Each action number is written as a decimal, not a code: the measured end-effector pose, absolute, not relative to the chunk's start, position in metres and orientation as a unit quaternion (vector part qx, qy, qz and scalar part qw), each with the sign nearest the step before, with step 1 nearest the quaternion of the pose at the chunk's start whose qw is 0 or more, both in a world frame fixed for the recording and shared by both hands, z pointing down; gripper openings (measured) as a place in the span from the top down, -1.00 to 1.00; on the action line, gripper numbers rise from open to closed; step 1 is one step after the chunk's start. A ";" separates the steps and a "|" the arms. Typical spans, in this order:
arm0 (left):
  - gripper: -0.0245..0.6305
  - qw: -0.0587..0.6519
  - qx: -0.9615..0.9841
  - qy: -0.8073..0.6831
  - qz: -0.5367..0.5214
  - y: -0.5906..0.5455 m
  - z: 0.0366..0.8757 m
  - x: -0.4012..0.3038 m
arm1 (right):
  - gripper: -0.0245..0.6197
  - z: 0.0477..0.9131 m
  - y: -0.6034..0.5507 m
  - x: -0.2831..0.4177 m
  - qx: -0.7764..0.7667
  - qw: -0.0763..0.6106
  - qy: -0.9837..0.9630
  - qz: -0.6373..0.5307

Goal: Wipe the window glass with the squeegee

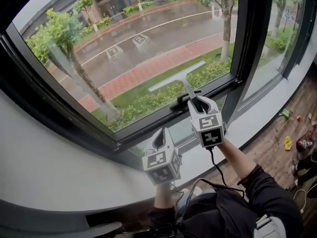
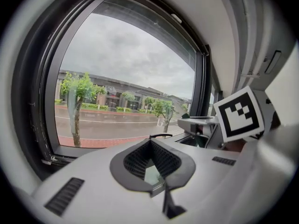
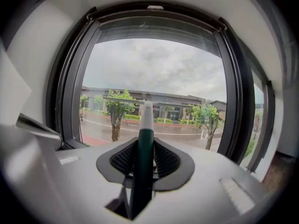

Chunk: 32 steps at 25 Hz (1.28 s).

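My right gripper [image 1: 196, 101] is shut on the squeegee [image 1: 179, 77], whose dark green handle [image 3: 144, 164] runs up between the jaws. Its pale blade [image 1: 177, 76] lies against the lower part of the window glass [image 1: 138, 38], just above the bottom frame. In the right gripper view the blade [image 3: 128, 101] shows as a thin bar across the pane. My left gripper [image 1: 159, 139] hangs lower, below the sill, with its jaws closed together and nothing held. In the left gripper view [image 2: 150, 158] the window fills the left side.
A dark window frame [image 1: 246, 48] with a vertical post stands right of the pane, with a second pane [image 1: 275, 43] beyond. The white sill and wall [image 1: 54, 167] run below. Small objects [image 1: 288, 143] lie on the wooden floor at the right. A black cable [image 1: 218, 170] trails from the right gripper.
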State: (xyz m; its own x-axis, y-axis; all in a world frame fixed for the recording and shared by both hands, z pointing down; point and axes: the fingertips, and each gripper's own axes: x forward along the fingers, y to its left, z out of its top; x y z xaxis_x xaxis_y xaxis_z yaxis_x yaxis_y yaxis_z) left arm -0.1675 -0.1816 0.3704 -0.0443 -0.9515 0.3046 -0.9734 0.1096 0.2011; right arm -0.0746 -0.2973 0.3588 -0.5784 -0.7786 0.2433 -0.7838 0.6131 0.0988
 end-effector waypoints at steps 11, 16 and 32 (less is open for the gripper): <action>0.93 0.120 0.717 -0.686 0.026 -0.193 0.314 -0.145 | 0.63 0.157 -0.340 -0.006 0.510 -0.016 -0.858 -0.067; 0.93 0.115 0.709 -0.696 0.019 -0.205 0.302 -0.130 | 0.63 0.076 -0.360 0.017 0.515 -0.052 -0.849 -0.108; 0.93 0.073 0.675 -0.734 -0.018 -0.262 0.267 -0.080 | 0.63 -0.024 -0.437 0.012 0.468 -0.075 -0.868 -0.152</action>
State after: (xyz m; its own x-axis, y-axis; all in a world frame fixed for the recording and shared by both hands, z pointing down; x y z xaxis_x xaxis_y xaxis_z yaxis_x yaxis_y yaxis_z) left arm -0.0797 -0.2623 0.2674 -0.0769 -0.9936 0.0833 -0.9884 0.0869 0.1242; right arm 0.0123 -0.4368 -0.0239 -0.5514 -0.7887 -0.2717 -0.8342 0.5167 0.1930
